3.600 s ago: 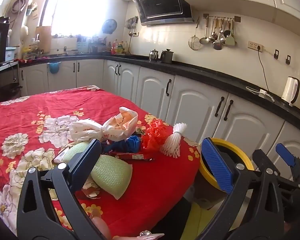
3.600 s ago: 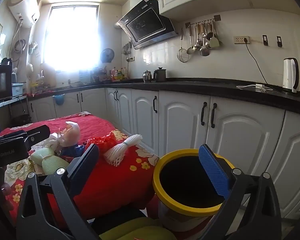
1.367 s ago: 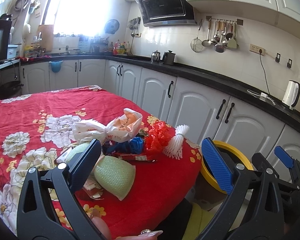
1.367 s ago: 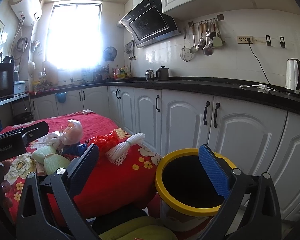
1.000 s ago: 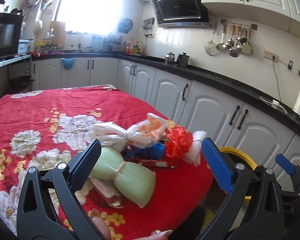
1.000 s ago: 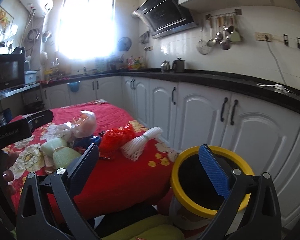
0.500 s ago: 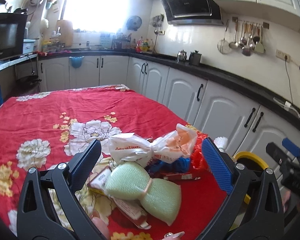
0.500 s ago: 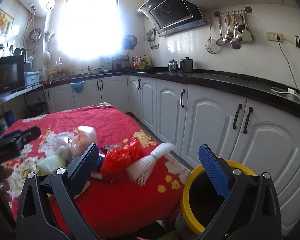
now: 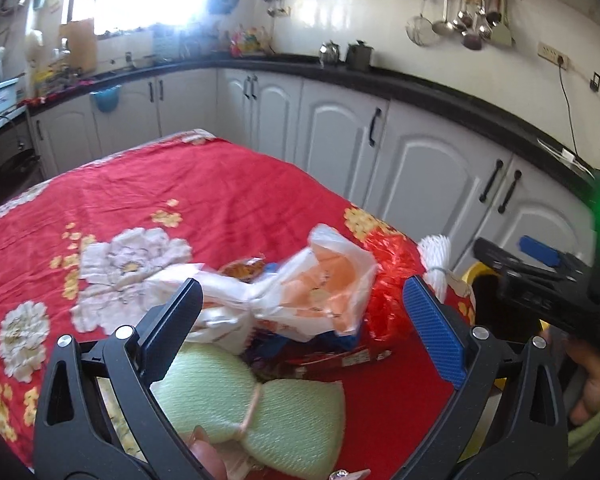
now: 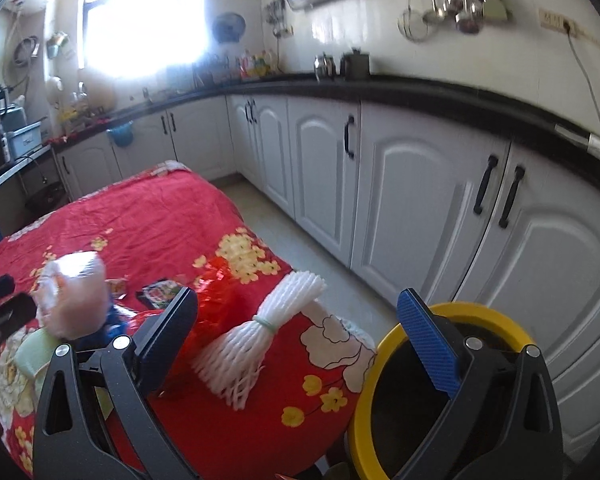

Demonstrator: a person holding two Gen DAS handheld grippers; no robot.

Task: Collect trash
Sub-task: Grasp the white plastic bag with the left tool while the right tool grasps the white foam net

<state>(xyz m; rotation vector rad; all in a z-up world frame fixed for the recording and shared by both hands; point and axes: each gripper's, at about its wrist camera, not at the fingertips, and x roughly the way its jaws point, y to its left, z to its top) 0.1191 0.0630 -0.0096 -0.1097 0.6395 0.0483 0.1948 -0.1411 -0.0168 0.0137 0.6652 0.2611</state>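
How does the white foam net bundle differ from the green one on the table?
The white foam net bundle is long, thin-stranded and lies at the table edge nearest the yellow-rimmed bin. The green foam net bundle is wider, flatter, finer-textured, and lies close under the open left gripper. Both are tied around the middle and lie ungripped on the red floral tablecloth.

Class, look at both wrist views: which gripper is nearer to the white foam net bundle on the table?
Right. The right gripper hovers open just above the white foam net bundle; the left gripper frames the white plastic bag, bundle beyond it.
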